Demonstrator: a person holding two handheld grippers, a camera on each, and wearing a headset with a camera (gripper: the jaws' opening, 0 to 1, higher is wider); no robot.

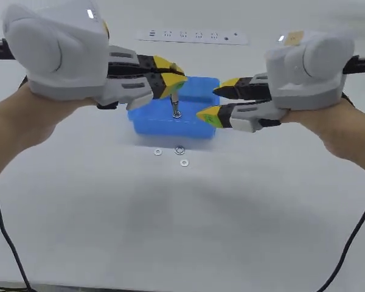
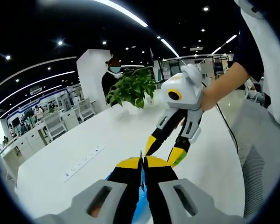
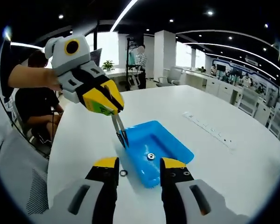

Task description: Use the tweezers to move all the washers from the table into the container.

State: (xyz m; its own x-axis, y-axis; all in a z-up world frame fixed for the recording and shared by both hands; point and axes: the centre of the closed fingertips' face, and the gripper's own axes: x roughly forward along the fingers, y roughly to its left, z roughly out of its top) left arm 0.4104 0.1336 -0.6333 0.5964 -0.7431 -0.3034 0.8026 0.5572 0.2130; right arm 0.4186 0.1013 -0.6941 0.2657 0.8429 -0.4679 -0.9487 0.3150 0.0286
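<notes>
The left gripper (image 2: 141,163) pinches tweezers (image 2: 141,155), facing the right gripper (image 2: 164,151).

Nothing readable turned up: no word, number or brand came through clearly. The tan sticker (image 1: 295,38) on top of the right gripper (image 1: 207,102) was too blurred to make out. The same went for the green patch (image 2: 178,158) near that gripper's jaw tip, which was just a smear of colour. The power strip (image 1: 193,36) at the far side of the table had small marks by its sockets, all too tiny to read.
</notes>
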